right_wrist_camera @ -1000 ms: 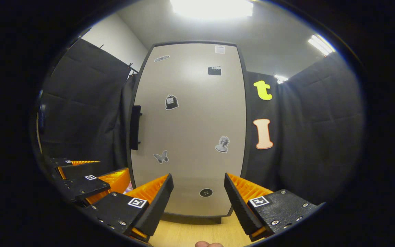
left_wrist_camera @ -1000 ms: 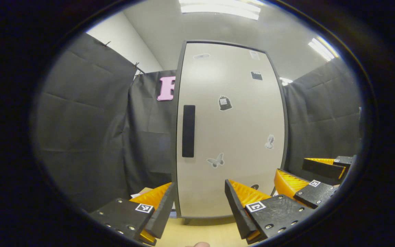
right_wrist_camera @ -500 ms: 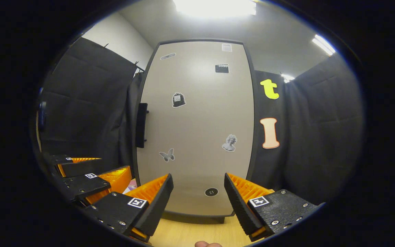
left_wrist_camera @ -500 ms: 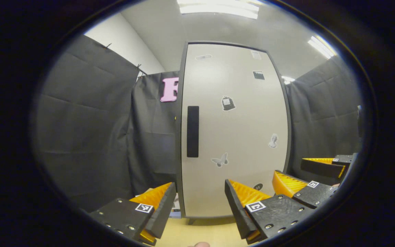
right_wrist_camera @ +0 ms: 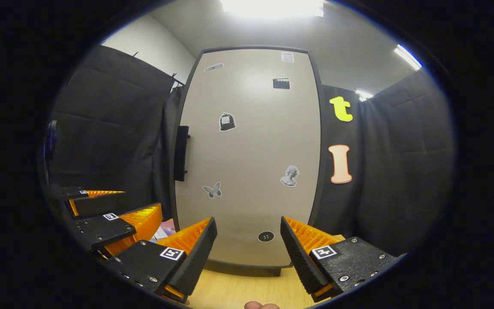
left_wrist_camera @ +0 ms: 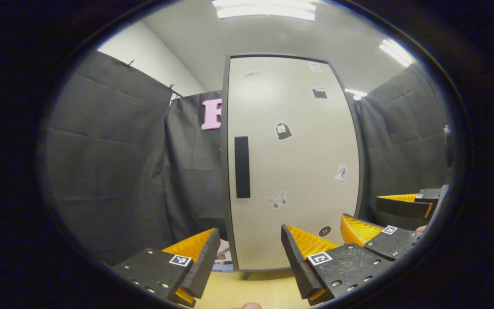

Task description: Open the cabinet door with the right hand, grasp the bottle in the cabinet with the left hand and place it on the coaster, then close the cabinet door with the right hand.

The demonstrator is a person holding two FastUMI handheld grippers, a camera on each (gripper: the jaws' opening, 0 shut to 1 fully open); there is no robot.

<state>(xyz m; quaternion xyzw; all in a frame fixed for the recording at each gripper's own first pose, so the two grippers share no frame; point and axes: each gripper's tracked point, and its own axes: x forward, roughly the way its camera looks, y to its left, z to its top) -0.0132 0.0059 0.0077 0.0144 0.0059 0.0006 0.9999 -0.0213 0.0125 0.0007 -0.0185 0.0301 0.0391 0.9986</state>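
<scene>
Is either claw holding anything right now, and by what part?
Nothing is held. The left claw and right claw are both open, short of the closed cabinet door.

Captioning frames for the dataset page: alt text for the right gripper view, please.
A closed cabinet door with small stickers and a dark handle on its left edge stands ahead of the right tongs, which are open and empty. The left tongs, also open, sit at lower left above a wooden tabletop.

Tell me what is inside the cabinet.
That cannot be seen: the cabinet door is shut and covers the whole inside, so no bottle shows. On the door's outside are a dark handle and several stickers. Both tools are open, short of the door.
</scene>
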